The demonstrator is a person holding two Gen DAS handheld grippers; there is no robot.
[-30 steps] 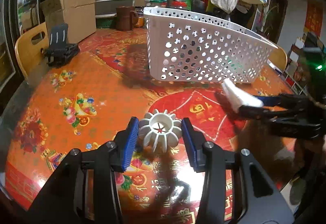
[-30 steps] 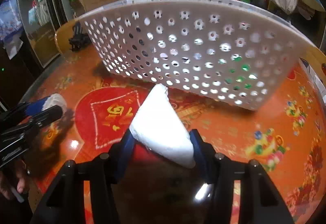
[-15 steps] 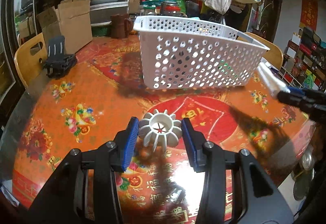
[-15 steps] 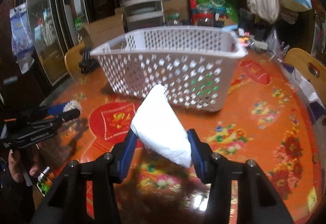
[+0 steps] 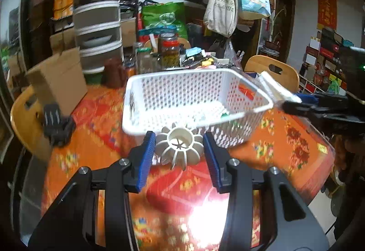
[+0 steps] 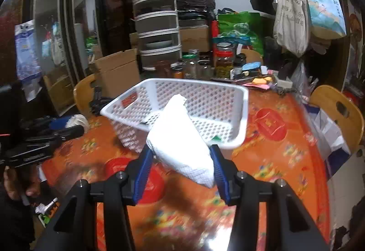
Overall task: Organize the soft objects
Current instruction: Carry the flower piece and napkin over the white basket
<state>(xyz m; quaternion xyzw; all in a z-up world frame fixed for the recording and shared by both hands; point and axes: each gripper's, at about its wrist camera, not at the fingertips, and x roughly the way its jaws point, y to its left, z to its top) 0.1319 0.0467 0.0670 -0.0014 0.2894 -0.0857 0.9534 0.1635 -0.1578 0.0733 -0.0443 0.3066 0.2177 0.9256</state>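
I have both claws loaded above the table (image 5: pixel 303 146): my left gripper (image 5: pixel 180 152) pinches a ribbed white foam ring (image 5: pixel 180 148) between its blue pads, hanging just short of the white perforated basket (image 5: pixel 255 93), and my right gripper (image 6: pixel 180 164) clamps a folded white cloth (image 6: pixel 180 141) whose free tip pokes out over the basket's near rim. The risks I see are in the release. The ring sits low against the basket's near wall, so letting go now would probably drop it outside. The cloth is limp; opened too early, it could drape on the rim and slide off. With both grippers converging on one basket, they could clash or shove it.
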